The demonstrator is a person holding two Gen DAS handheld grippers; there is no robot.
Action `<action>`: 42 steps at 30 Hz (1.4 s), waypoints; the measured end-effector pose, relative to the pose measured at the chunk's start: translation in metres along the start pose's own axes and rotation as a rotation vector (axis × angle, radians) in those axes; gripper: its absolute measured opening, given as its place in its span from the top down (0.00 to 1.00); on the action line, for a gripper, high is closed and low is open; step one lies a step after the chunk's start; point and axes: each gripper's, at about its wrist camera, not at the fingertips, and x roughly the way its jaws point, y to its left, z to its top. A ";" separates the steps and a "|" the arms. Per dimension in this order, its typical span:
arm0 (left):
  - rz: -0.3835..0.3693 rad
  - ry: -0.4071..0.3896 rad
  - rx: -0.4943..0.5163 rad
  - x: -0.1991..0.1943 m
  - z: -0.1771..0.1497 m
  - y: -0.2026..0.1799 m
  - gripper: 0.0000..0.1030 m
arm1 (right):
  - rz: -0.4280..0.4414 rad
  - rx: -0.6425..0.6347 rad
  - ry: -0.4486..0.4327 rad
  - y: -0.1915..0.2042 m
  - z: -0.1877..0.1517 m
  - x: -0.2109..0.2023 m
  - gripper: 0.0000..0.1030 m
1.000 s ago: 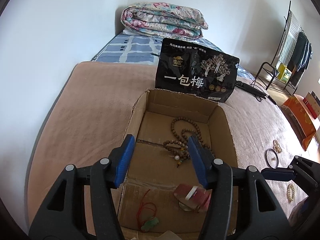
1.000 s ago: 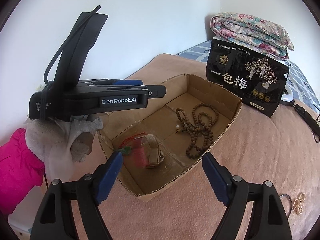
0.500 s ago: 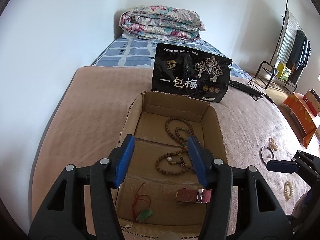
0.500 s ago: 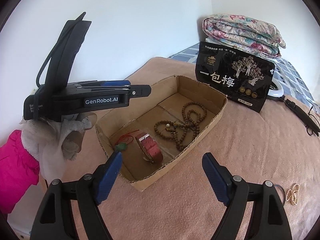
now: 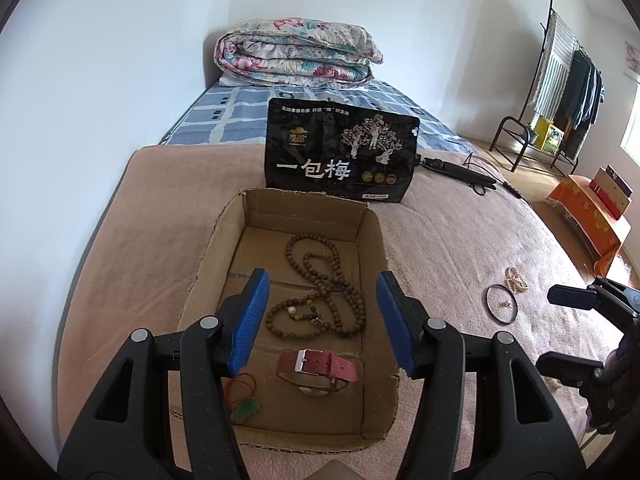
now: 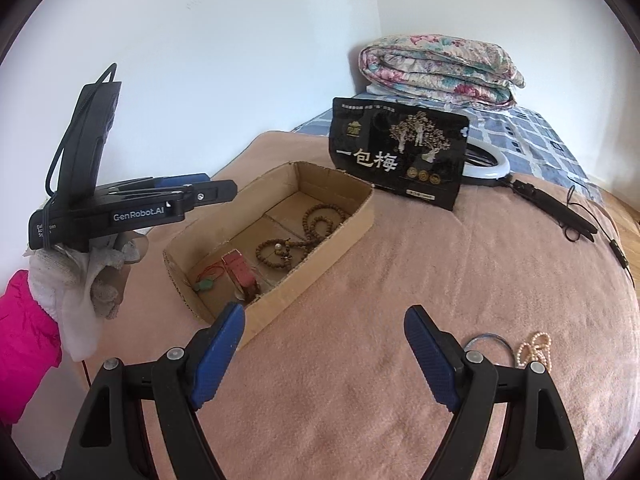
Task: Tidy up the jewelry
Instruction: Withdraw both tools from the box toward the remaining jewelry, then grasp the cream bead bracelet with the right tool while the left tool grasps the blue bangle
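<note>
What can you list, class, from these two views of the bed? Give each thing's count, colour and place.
cardboard box: one, brown, open on the pink blanket
bead necklace: one, brown, inside the box
watch: one, red strap, inside the box
pendant: one, green on red cord, box's near corner
bangle: one, dark, on the blanket outside the box
pearl strands: cream, count unclear, beside the bangle
snack bag: one, black, upright behind the box
quilt: one, floral, folded at the bed's far end
left hand-held gripper: blue pads, open above the box
right hand-held gripper: blue pads, open over the blanket
</note>
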 end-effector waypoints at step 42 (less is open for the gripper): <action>-0.293 0.189 0.272 0.080 -0.053 -0.217 0.28 | -0.272 0.234 0.110 -0.162 -0.161 -0.090 0.12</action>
